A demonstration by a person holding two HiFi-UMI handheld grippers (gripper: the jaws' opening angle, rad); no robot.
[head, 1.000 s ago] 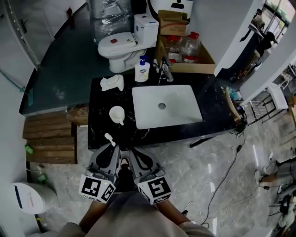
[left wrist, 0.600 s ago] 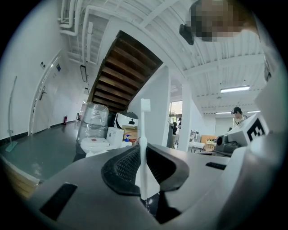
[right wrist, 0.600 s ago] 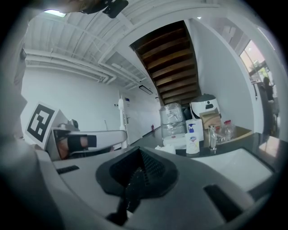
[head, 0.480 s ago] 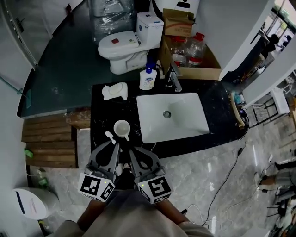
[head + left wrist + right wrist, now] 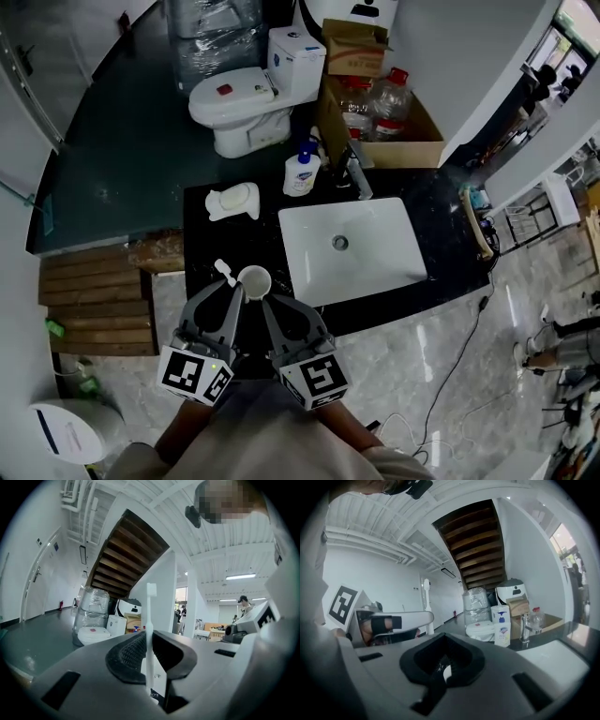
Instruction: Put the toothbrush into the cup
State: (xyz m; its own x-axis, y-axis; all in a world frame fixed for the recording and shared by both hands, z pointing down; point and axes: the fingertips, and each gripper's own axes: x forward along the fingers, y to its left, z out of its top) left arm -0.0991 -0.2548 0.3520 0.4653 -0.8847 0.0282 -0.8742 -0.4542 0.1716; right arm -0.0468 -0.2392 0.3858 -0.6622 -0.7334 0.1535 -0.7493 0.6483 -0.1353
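Observation:
A white toothbrush (image 5: 150,634) stands upright between the jaws of my left gripper (image 5: 152,651), which is shut on its handle. In the head view the toothbrush head (image 5: 223,270) pokes out ahead of the left gripper (image 5: 234,294), just left of the white cup (image 5: 254,280). The cup stands on the black counter (image 5: 206,239) near its front edge. My right gripper (image 5: 269,306) is shut right beside the left one, its tip just below the cup. The right gripper (image 5: 440,667) holds nothing, and its view shows the toothbrush (image 5: 426,597) upright at the left.
A white sink basin (image 5: 352,248) lies right of the cup. Behind it are a faucet (image 5: 356,169) and a soap bottle (image 5: 301,173). A white soap dish (image 5: 232,201) sits at the counter's back left. Beyond are a toilet (image 5: 234,108) and a cardboard box (image 5: 417,141); wooden steps (image 5: 94,300) are left.
Both grippers have come up to the counter. The cup, well ahead of them a second ago, now sits right at their tips, next to the toothbrush head.

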